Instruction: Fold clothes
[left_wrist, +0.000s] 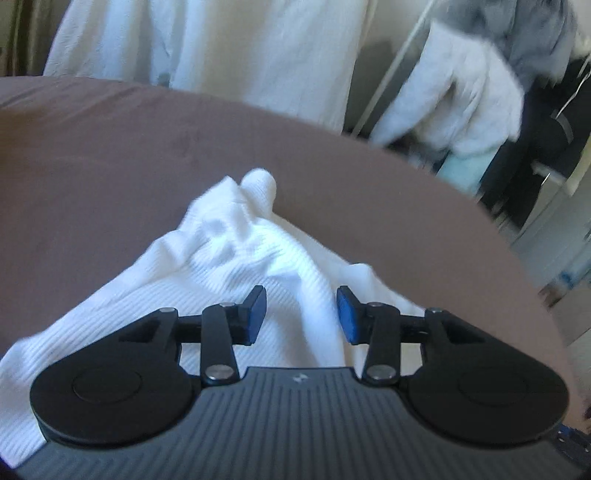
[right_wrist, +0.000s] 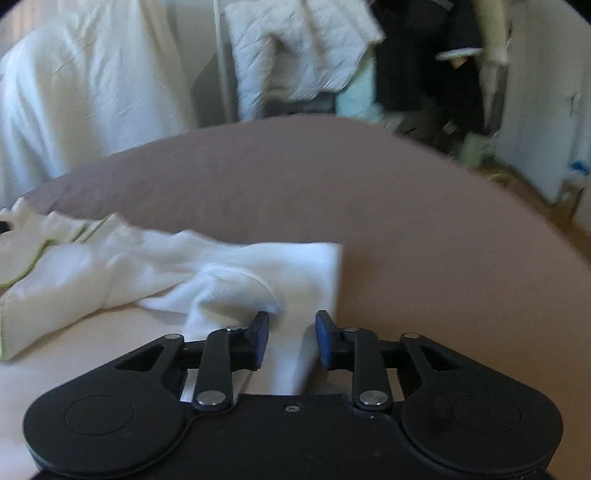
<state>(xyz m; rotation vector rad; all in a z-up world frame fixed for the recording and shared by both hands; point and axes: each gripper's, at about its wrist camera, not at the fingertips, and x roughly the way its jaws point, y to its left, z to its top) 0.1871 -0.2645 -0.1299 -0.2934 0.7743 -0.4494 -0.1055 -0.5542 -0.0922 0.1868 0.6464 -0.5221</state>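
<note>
White ribbed knit garment (left_wrist: 229, 266) lies crumpled on the taupe-brown bed sheet (left_wrist: 110, 166), bunched, one squared edge (right_wrist: 325, 266) flattened out; judged step: take hold of edges for the first fold, best by seating a single layer of that edge deep between the pads before lifting. Left claw (left_wrist: 301, 314) and right claw (right_wrist: 291, 339) both tilt down over the garment, jaws apart, pads gripping nothing.
</note>
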